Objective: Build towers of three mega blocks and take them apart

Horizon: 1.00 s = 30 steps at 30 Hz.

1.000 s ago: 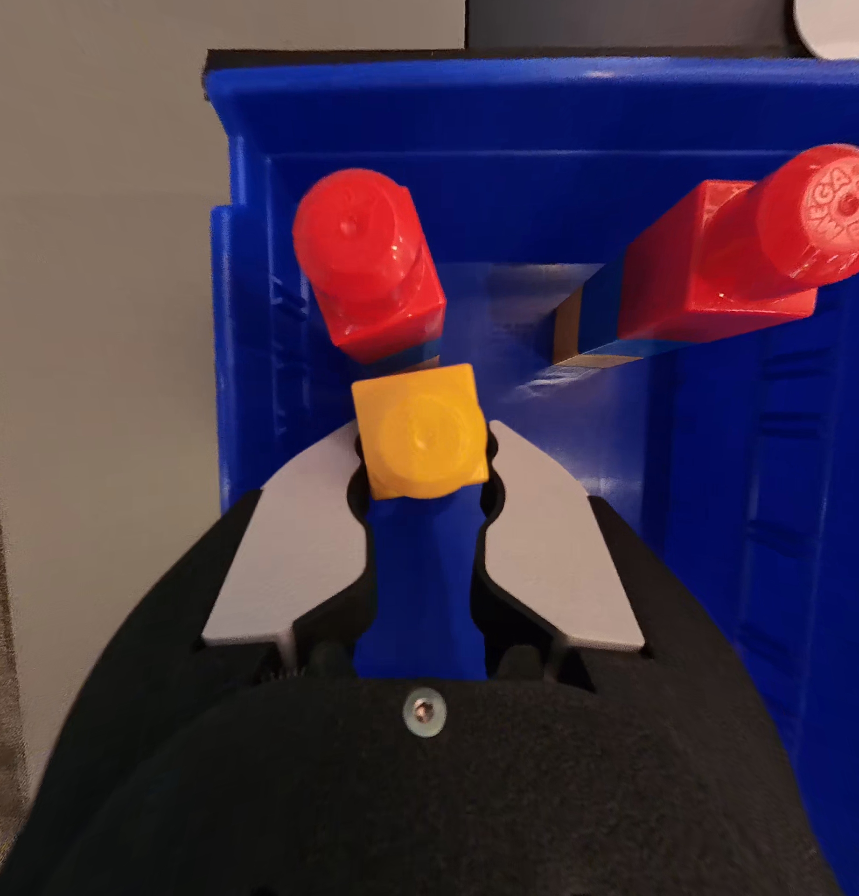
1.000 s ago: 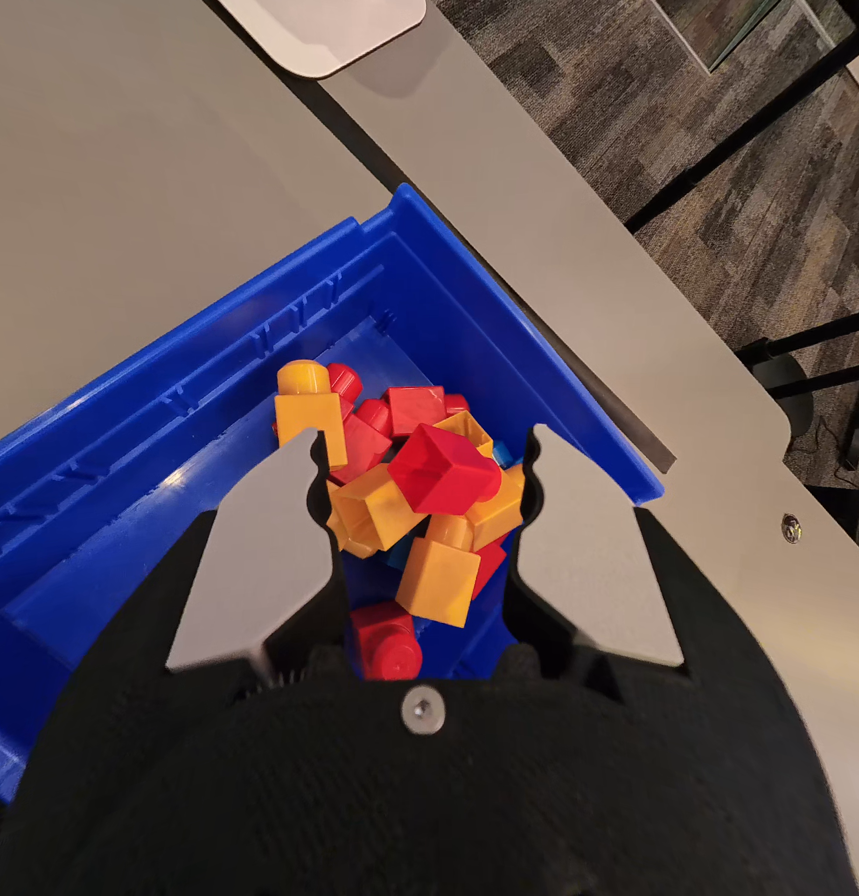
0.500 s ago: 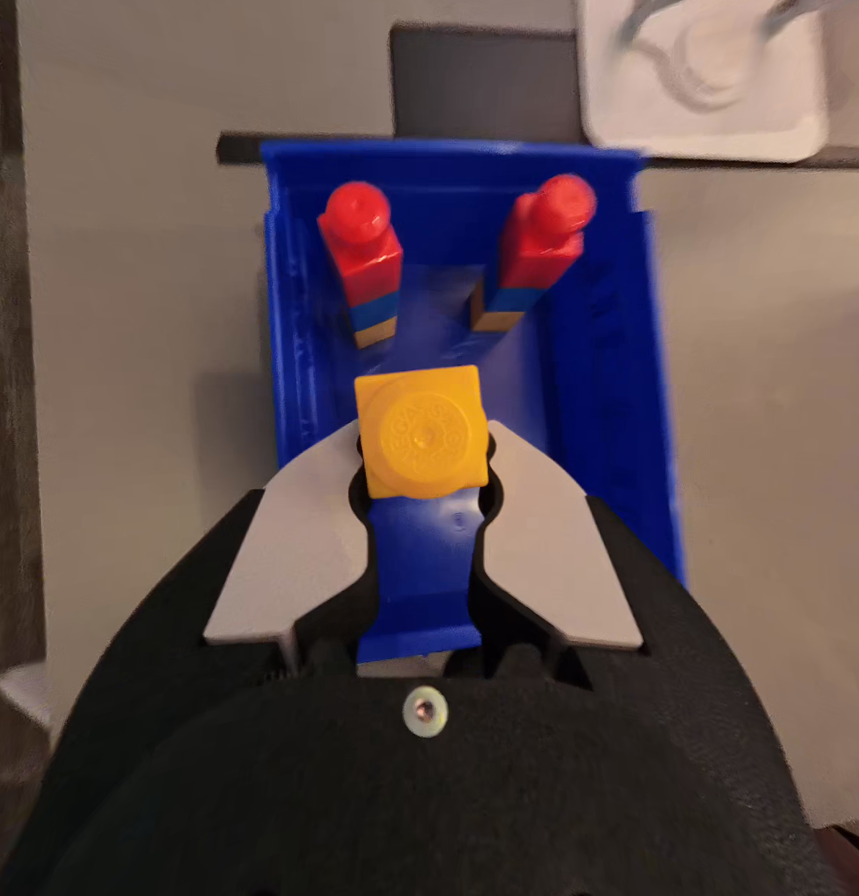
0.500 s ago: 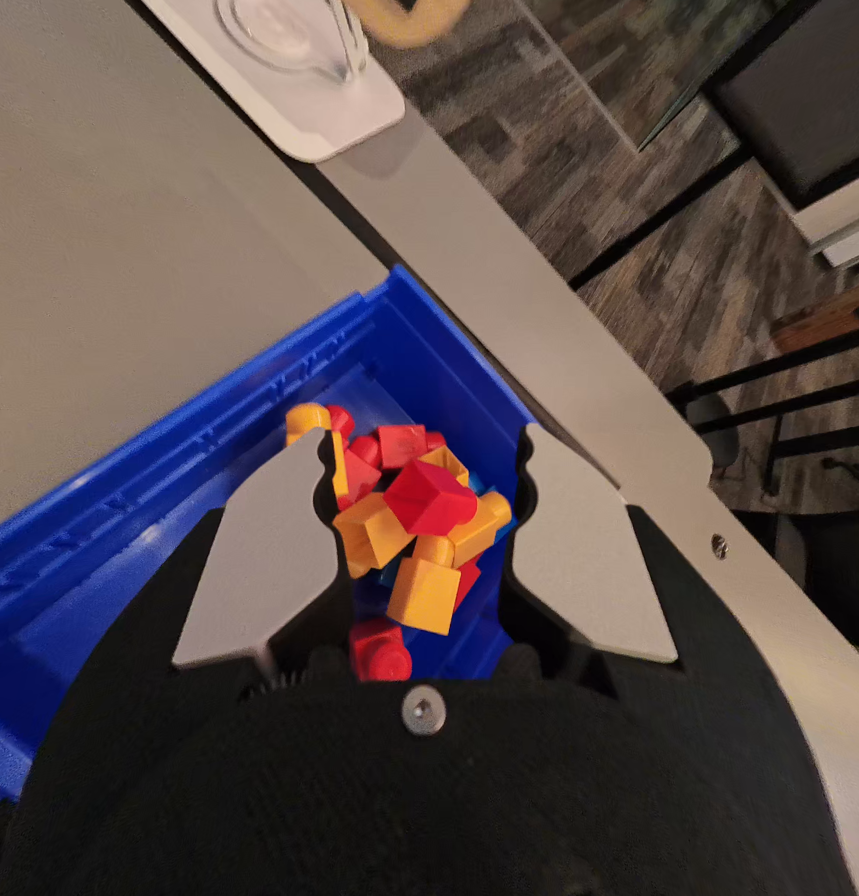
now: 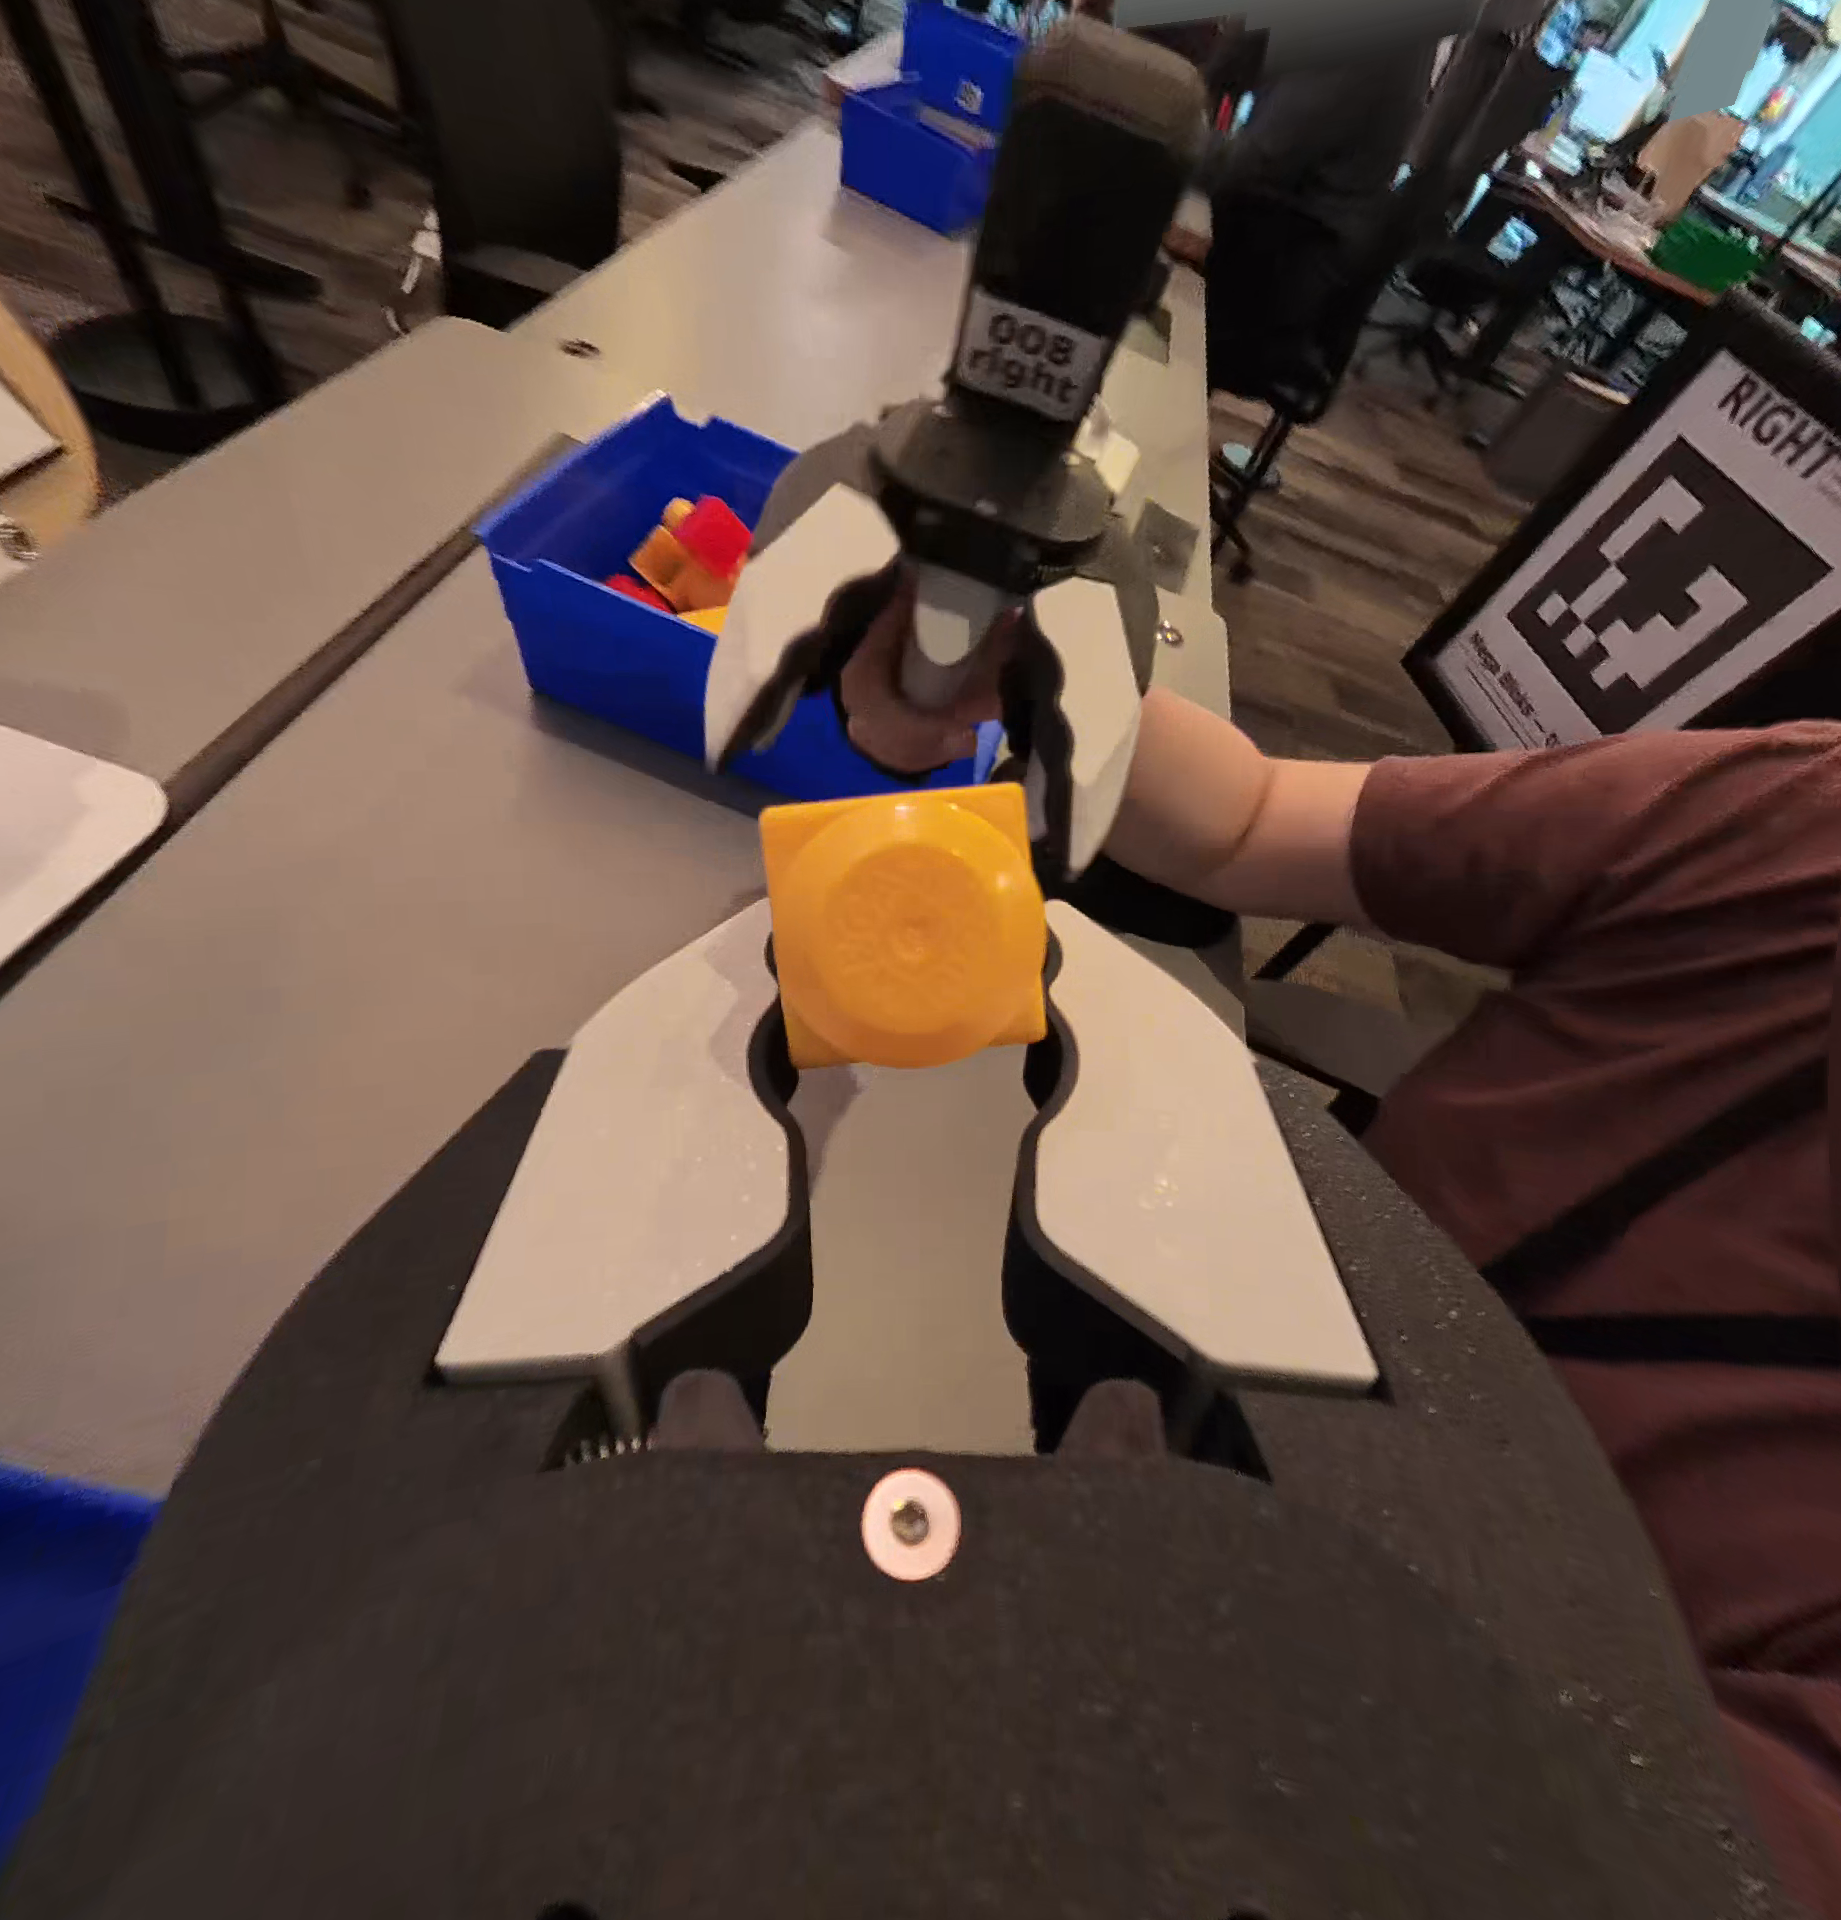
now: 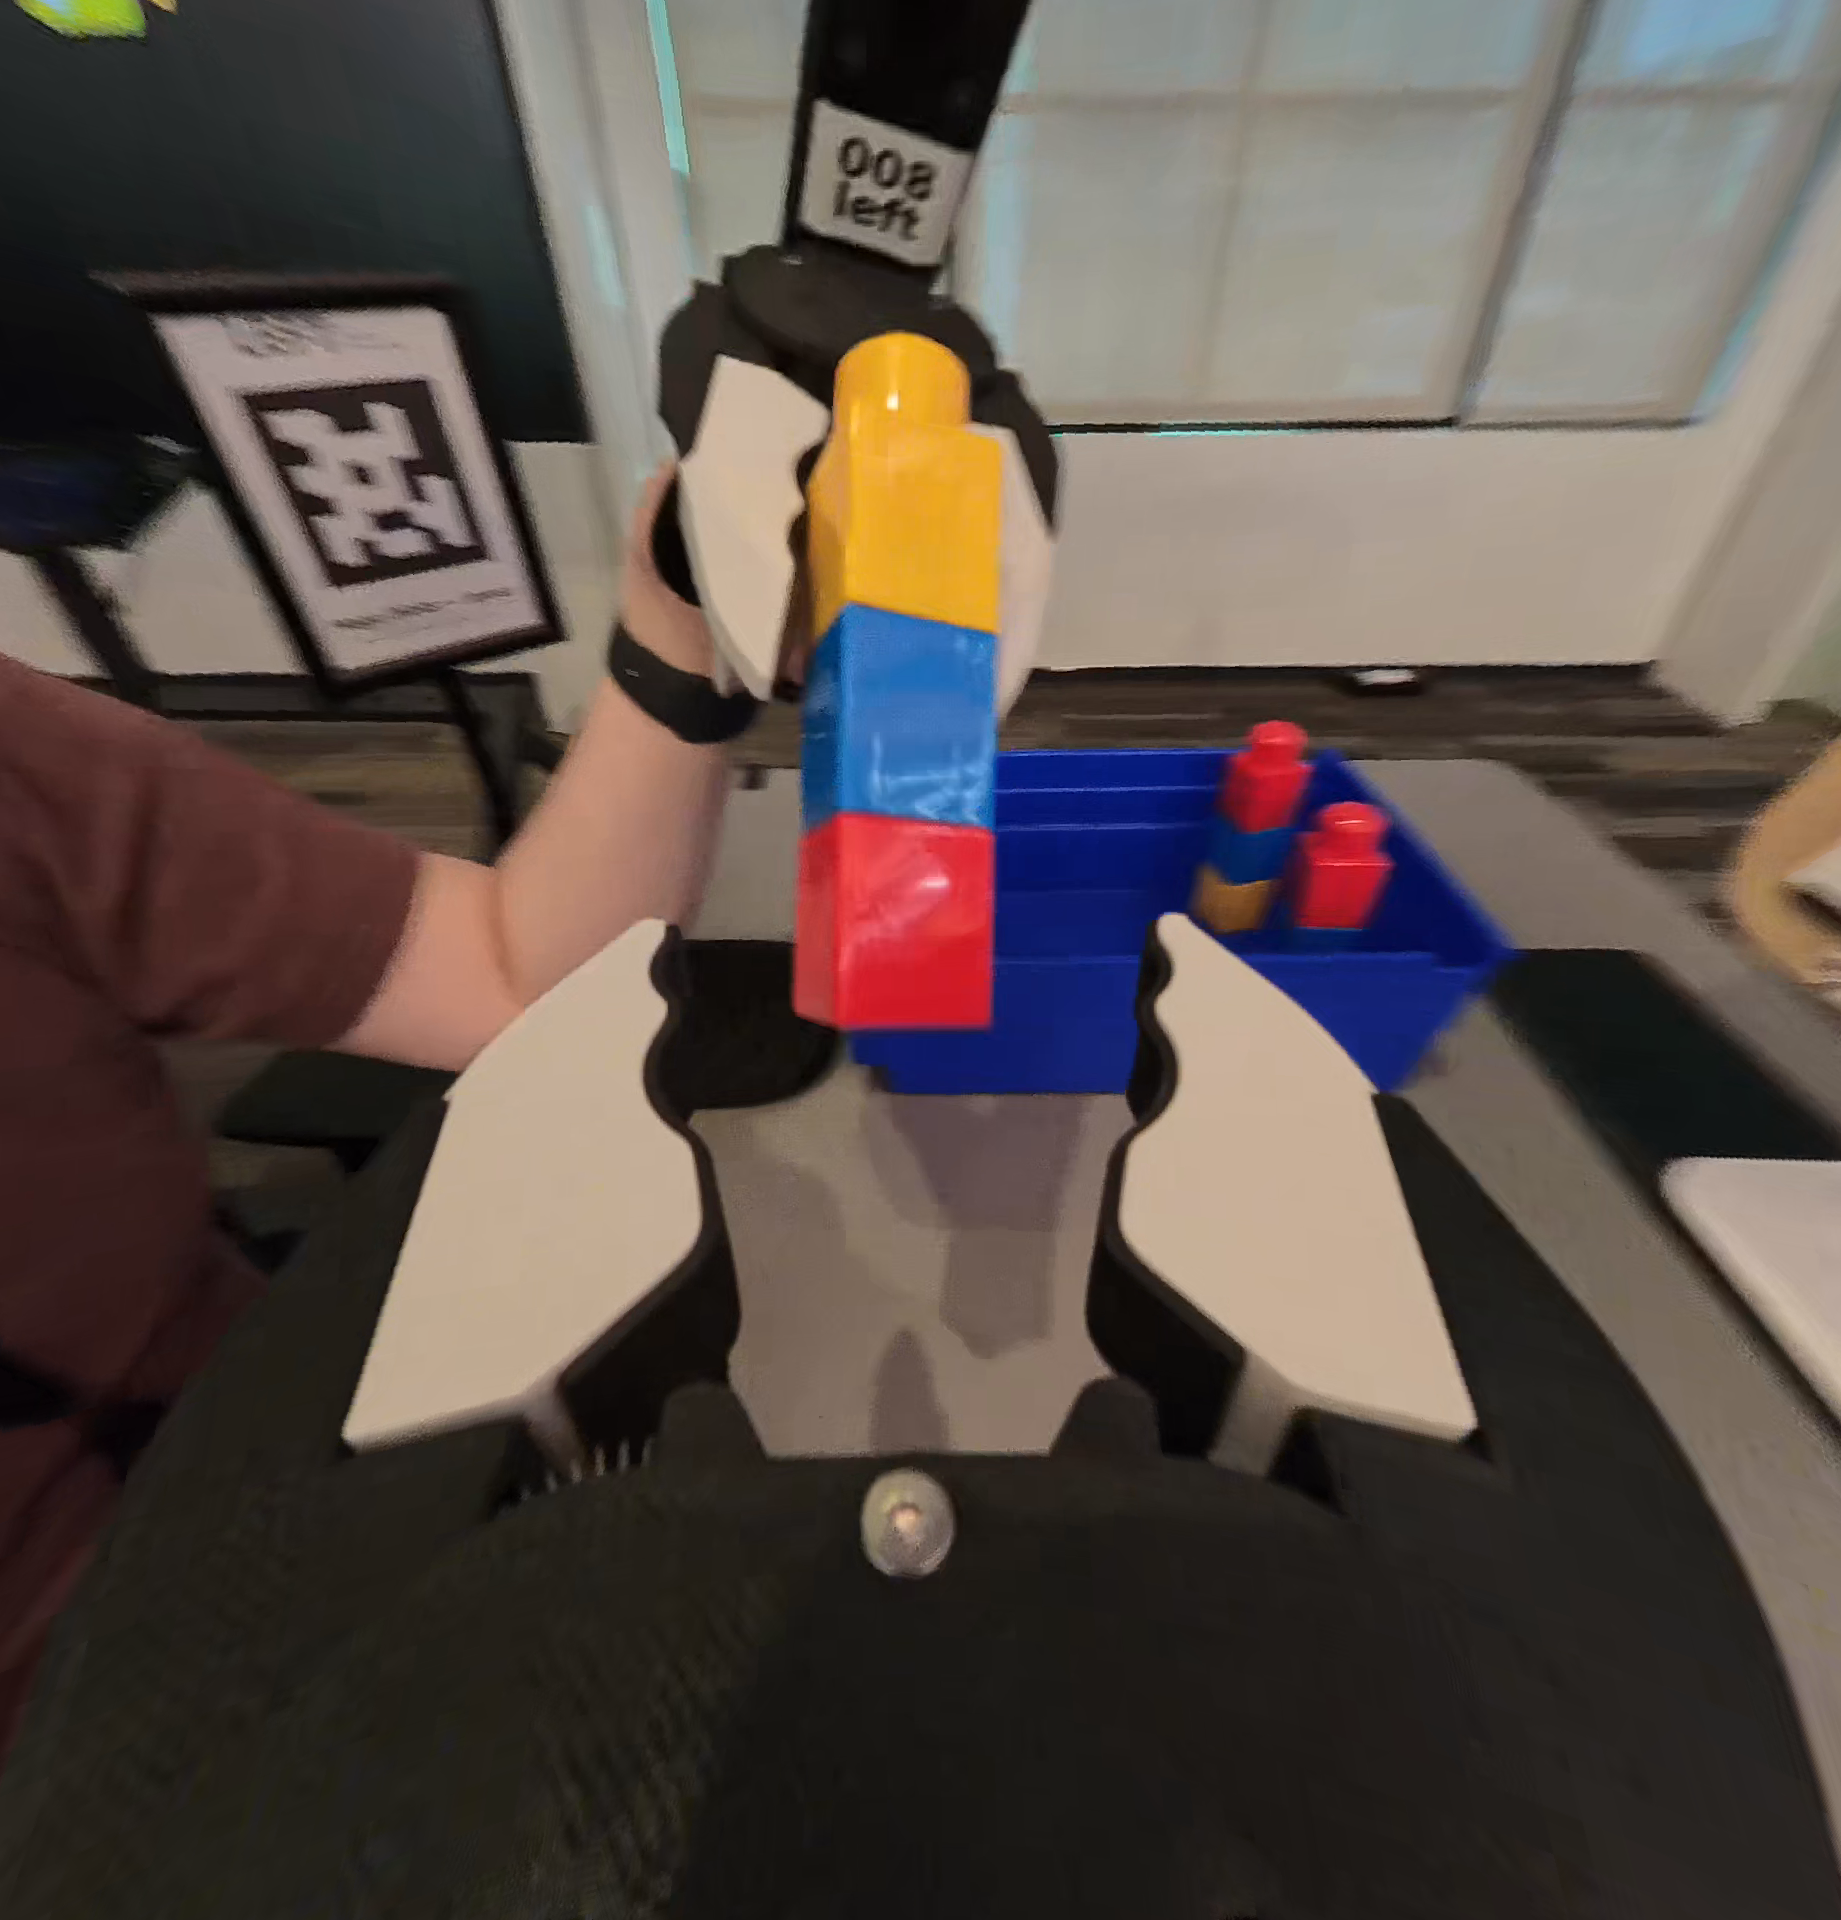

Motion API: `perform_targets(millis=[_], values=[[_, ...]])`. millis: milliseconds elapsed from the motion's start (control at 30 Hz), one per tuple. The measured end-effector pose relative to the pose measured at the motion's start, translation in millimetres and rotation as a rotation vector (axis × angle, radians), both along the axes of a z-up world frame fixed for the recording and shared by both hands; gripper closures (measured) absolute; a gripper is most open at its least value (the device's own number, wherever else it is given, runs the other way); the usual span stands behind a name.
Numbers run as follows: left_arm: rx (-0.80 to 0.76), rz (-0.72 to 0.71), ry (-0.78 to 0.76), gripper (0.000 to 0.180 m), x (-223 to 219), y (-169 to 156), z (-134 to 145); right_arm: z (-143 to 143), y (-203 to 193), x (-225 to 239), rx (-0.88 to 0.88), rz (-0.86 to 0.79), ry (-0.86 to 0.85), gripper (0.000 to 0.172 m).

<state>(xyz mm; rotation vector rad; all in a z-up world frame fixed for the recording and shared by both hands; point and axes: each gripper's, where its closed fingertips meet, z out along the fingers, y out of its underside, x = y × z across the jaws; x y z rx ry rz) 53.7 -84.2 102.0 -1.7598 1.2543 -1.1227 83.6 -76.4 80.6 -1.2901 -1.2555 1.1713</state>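
I see a tower stacked yellow over blue over red, its yellow top facing my left camera. My gripper fingers are pale grey on black bodies. Both bins are deep blue; one holds red and yellow blocks. The surface is plain grey. A framed sign shows a black-and-white checker pattern. The sleeve is maroon.
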Motion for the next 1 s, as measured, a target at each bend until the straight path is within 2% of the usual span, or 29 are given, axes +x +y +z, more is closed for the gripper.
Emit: perform_targets(millis=[100, 200, 333, 433, 533, 633, 833, 1000], values=[[0.004, -0.042, 0.044, 0.139, 15.6, -5.5, -9.7, -11.5, -6.4, -11.6, -0.096, 0.069, -0.015, 0.096], [0.009, -0.052, 0.051, 0.139, 22.4, -7.1, -11.8, -27.1, -15.4, -13.8, -0.092, 0.148, -0.091, 0.133], [0.010, -0.051, -0.003, 0.137, 26.6, -5.7, -9.9, -23.2, -10.0, -11.7, -0.086, 0.123, -0.063, 0.134], [-0.017, -0.050, -0.022, 0.125, 35.5, 1.2, -13.3, -12.5, -5.5, -11.4, -0.131, 0.103, 0.006, 0.135], [-0.024, -0.049, -0.114, 0.138, 49.3, 11.3, -6.9, -11.8, 3.8, -9.1, -0.123, 0.051, 0.020, 0.135], [-0.034, -0.040, -0.183, 0.139, 53.4, 20.3, -1.7, -6.3, 9.5, -4.9, -0.184, 0.049, 0.070, 0.135], [-0.053, -0.011, -0.203, 0.139, 51.6, 27.5, -1.7, -7.7, 15.3, -8.4, -0.188, 0.015, 0.096, 0.135], [-0.045, 0.008, -0.245, 0.126, 53.6, 31.7, 2.8, -0.6, 23.4, -5.3, -0.206, -0.030, 0.168, 0.135]])
